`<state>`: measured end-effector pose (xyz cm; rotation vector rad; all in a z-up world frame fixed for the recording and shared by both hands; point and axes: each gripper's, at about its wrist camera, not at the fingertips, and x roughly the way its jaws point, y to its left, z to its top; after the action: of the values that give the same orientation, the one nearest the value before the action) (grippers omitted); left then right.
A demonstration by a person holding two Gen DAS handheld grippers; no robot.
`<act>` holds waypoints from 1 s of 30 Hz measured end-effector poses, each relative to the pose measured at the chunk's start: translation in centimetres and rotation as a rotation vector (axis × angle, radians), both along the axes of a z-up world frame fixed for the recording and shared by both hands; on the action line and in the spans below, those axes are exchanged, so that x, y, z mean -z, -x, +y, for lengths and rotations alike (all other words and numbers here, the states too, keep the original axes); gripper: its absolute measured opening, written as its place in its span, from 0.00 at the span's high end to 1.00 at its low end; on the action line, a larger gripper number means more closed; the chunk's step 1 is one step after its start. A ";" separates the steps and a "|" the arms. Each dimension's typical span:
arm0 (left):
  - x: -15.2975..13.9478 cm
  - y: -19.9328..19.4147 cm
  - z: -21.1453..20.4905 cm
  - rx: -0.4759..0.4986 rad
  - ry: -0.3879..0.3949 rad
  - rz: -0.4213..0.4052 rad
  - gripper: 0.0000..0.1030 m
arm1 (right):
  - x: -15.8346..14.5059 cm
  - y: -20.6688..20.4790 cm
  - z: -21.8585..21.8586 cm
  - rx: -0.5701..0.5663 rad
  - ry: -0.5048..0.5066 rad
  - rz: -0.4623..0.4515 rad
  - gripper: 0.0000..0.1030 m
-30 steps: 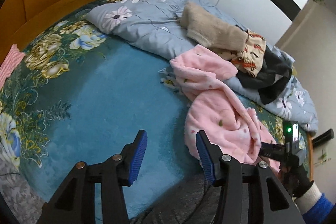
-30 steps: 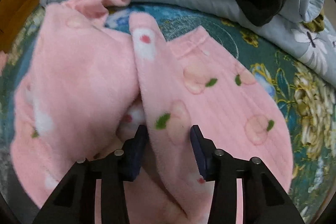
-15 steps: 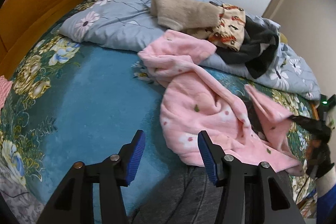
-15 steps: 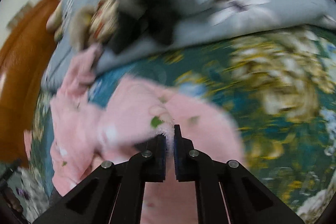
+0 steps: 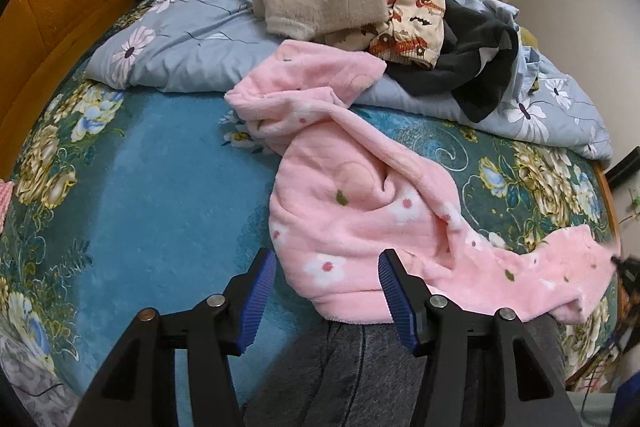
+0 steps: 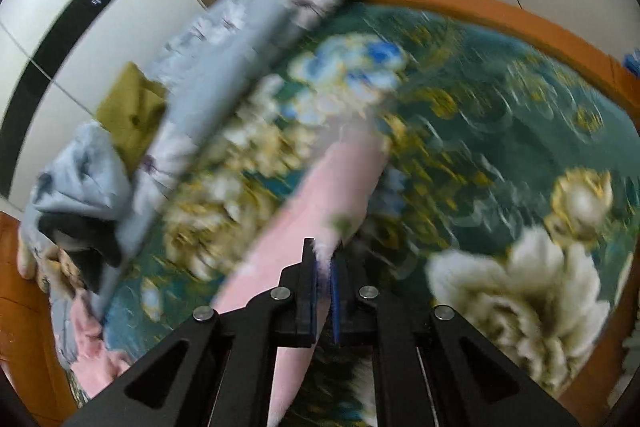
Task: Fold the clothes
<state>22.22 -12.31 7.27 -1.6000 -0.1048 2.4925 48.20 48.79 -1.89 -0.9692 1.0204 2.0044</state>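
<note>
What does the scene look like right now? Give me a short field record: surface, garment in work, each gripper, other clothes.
surface: bed with teal floral blanket
garment in work: pink fleece garment, crumpled, unfolded, one end drawn out sideways
right gripper: shut on an edge of the pink fleece garment; view motion-blurred
left gripper: open, holding nothing, over the garment's near edge
other clothes: beige fuzzy garment, printed garment and black garment piled on the grey-blue quilt

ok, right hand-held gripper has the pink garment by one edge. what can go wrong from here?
1. The right hand-held gripper pinches only a thin edge of the pink garment; the fleece could slip out.
2. The garment's far end lies against the clothes pile; pulling may drag it.
3. The left hand-held gripper holds nothing, so the garment may bunch.
</note>
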 end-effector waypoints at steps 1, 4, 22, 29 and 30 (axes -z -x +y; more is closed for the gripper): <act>0.2 0.1 0.1 -0.001 -0.002 -0.006 0.44 | 0.7 -0.5 -0.1 0.002 0.016 -0.017 0.95; 0.8 0.4 0.2 -0.014 -0.017 -0.028 0.44 | 2.1 -1.9 -0.7 0.018 0.068 -0.022 0.95; 5.5 5.6 13.3 0.212 -0.074 -0.110 0.43 | -1.6 -5.6 -6.2 0.028 -0.039 -0.042 0.53; 6.6 8.8 11.7 -0.017 -0.111 -0.092 0.85 | -1.6 -3.8 -9.1 -0.042 0.006 -0.001 0.53; 6.5 9.3 11.6 -0.028 -0.091 -0.087 0.95 | -1.6 -3.2 -9.5 -0.062 0.010 0.007 0.53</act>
<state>12.91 -0.71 0.72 -1.6809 -0.2496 2.4012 51.42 39.26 -0.28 -1.0107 1.0161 2.0567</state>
